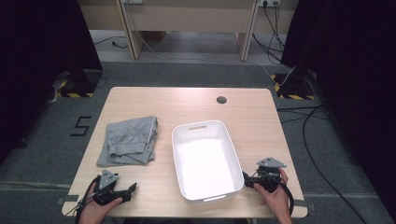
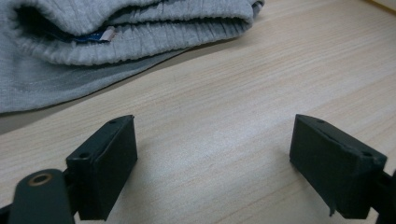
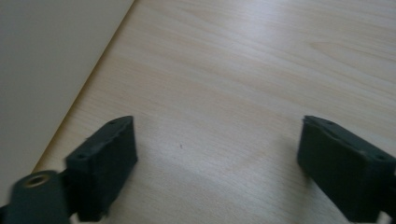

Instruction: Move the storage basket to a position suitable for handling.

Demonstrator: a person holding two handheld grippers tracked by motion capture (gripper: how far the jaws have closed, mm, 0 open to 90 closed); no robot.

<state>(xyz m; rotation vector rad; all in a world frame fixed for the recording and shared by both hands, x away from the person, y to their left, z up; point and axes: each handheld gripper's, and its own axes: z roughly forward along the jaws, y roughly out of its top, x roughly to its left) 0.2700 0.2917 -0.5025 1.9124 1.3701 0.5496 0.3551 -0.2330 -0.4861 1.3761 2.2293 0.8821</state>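
Both grippers sit low at the near edge of the table, and nothing is in hand. The left gripper rests by the near left corner with its jaws spread wide and only bare wood between them; in the left gripper view the folded grey garment lies just ahead, waistband and a small label turned toward the camera, so this hand looks lined up to go for the cloth. From above, that garment lies flat on the left half of the table, just beside the white bin but not touching it. The bin stands empty in the middle, its long side running away from the person, handle slot at the far end, probably set there as the drop-off point within reach of either hand. The right gripper waits just beside the bin's near right corner, jaws equally wide apart over plain tabletop; the pale surface at the left of the right gripper view looks like the bin's wall, which suggests this hand is placed to steady the bin.
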